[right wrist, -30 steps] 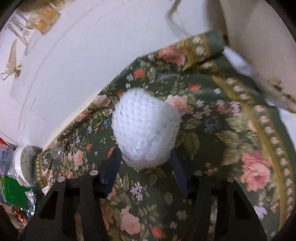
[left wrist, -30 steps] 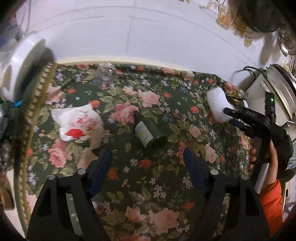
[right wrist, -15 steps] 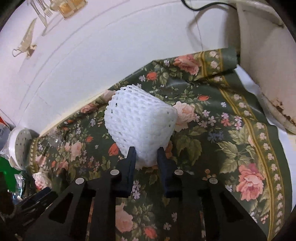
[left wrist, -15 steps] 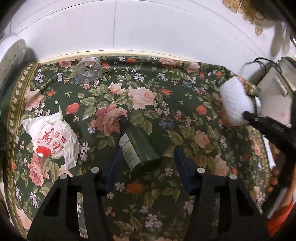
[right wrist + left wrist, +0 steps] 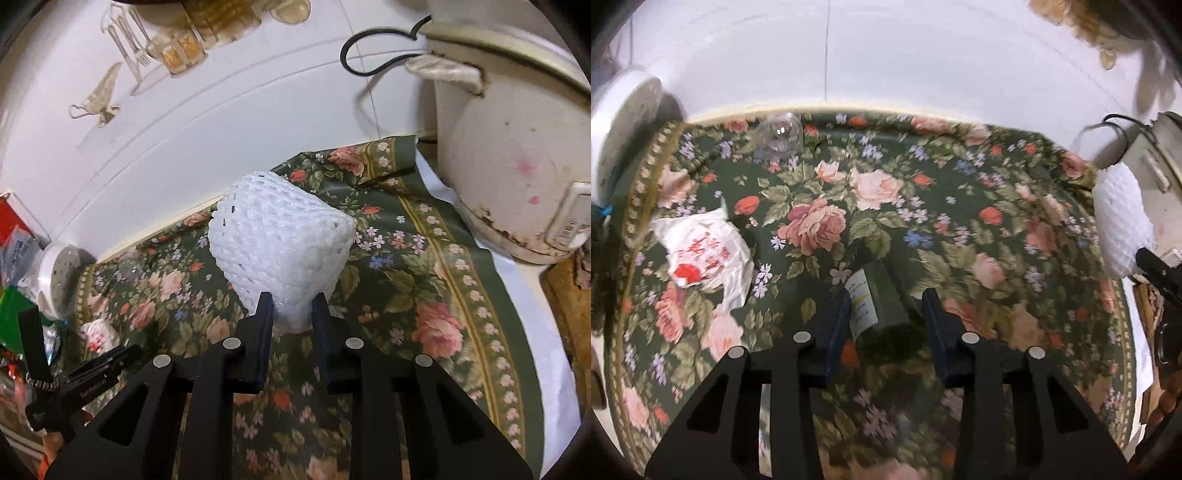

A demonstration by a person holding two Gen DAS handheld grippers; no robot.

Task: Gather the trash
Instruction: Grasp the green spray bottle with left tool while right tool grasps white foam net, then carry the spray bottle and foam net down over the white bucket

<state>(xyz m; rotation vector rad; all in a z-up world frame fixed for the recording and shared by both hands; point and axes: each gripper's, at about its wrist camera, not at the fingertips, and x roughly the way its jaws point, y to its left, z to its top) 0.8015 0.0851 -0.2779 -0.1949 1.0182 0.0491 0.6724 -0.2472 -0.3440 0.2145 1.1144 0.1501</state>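
Observation:
A small dark green bottle (image 5: 877,295) with a pale label lies on the floral tablecloth (image 5: 960,206). My left gripper (image 5: 884,306) straddles its lower half and its jaws are closing; the left pad is at the label, while a thin gap shows at the right pad. A white foam net (image 5: 280,247) hangs above the cloth, and my right gripper (image 5: 291,306) is shut on its lower end. The same net (image 5: 1121,225) shows at the right edge of the left wrist view. A crumpled white wrapper (image 5: 701,254) with red print lies to the bottle's left.
A clear plastic cup (image 5: 779,134) lies near the wall at the back left. A worn white rice cooker (image 5: 517,147) with a black cord stands at the right end. A white round container (image 5: 624,122) stands at the left edge. White tiles back the table.
My left gripper came down over the bottle and narrowed around it. My right gripper closed on the foam net and lifted it off the cloth.

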